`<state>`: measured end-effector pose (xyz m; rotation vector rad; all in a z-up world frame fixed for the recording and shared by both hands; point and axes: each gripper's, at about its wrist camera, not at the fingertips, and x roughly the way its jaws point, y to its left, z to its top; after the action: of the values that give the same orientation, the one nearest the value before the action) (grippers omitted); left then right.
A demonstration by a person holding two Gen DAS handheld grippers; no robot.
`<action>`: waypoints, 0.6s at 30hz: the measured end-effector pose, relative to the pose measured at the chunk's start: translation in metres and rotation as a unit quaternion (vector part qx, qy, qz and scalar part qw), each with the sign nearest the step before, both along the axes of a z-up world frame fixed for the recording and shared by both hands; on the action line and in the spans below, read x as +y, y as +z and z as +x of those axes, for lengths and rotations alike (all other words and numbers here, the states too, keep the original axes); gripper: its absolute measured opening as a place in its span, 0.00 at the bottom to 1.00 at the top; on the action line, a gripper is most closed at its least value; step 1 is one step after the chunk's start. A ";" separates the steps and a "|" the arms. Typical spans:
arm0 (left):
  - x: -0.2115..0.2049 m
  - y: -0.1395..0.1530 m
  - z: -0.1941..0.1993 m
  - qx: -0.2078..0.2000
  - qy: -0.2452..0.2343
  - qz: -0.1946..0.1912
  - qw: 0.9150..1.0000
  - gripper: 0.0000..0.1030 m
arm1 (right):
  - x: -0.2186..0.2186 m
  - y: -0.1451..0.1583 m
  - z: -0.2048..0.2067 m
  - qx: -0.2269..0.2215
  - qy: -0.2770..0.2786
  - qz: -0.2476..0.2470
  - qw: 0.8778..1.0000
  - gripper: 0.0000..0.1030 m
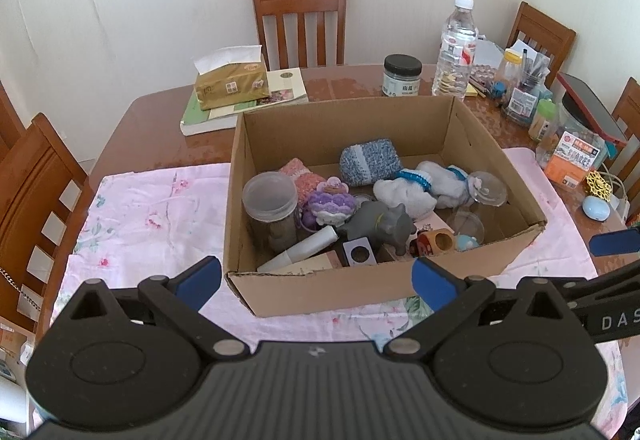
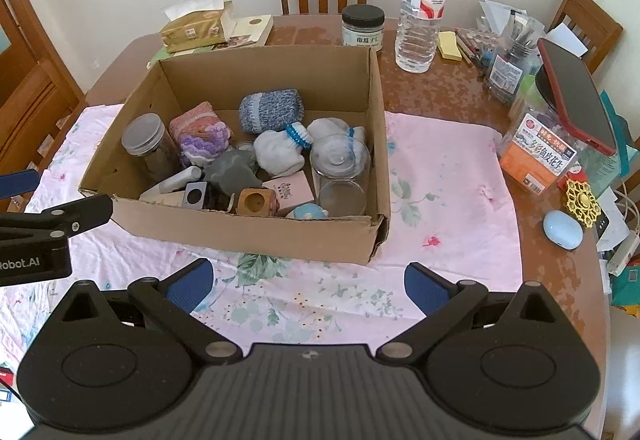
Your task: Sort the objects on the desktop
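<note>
— Nearest to us, what do we have?

— Our own tools. We see the left gripper (image 1: 316, 278) with its blue-padded fingers (image 1: 200, 282) spread wide and nothing between them; the right gripper (image 2: 308, 286) is spread just as wide and just as empty. Both hover over the pink floral cloth (image 2: 440, 175) that covers our end of the wooden table (image 2: 452, 87).

— And the biggest thing ahead of them?

— We find the cardboard box (image 1: 360, 294) standing on the cloth, straight ahead of the left gripper, its near wall just beyond the fingertips. From the right gripper it sits ahead and to the left (image 2: 256, 236).

— What do we see inside it?

— A heap. A white plush toy (image 1: 416, 187) with blue trim lies towards the far right; a blue-and-white knitted roll (image 1: 370, 161) lies beyond it near the back wall. A lidded jar (image 1: 271, 207) stands upright at the left, a clear glass jar (image 2: 340, 175) at the right. Between them lie a grey elephant figure (image 1: 380, 226) and a purple crochet piece (image 1: 331, 201), touching. Smaller bits crowd the near wall: a white tube (image 1: 300, 250) and a small wooden block with a round hole (image 2: 256, 201).

— Beyond the box?

— We see a water bottle (image 2: 422, 3), a dark-lidded jar (image 2: 363, 25), a tissue pack (image 1: 231, 83) on books, and clutter well off to the right, with a pale blue case (image 2: 562, 230) near the table's edge
</note>
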<state>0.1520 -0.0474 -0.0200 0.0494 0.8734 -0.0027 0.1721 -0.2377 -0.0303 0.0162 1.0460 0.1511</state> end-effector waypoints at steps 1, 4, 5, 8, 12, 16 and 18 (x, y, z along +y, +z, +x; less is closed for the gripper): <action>0.000 0.000 -0.001 0.000 -0.001 -0.001 1.000 0.98 | 0.001 0.000 0.000 0.000 0.001 -0.001 1.000 1.00; 0.000 0.000 -0.001 0.002 0.003 -0.004 1.000 0.98 | 0.002 0.000 -0.001 0.000 0.002 -0.003 1.000 1.00; 0.001 0.000 -0.001 0.003 0.002 -0.006 1.000 0.98 | 0.002 0.001 -0.001 0.000 0.001 -0.002 1.000 1.00; 0.000 0.000 -0.003 0.004 0.002 -0.006 1.000 0.98 | 0.001 0.000 -0.002 0.002 0.001 -0.001 1.000 1.00; 0.001 0.000 -0.004 0.004 0.004 -0.007 1.000 0.98 | 0.002 0.000 -0.003 0.002 0.003 -0.002 1.000 1.00; 0.002 -0.001 -0.005 0.006 0.006 -0.006 1.000 0.98 | 0.002 0.000 -0.004 0.001 0.005 -0.001 1.000 1.00; 0.001 -0.002 -0.005 0.008 0.007 -0.005 1.000 0.98 | 0.003 -0.001 -0.004 0.003 0.006 0.000 1.000 1.00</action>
<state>0.1471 -0.0460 -0.0217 0.0337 0.8900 0.0044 0.1677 -0.2349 -0.0313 0.0107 1.0524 0.1630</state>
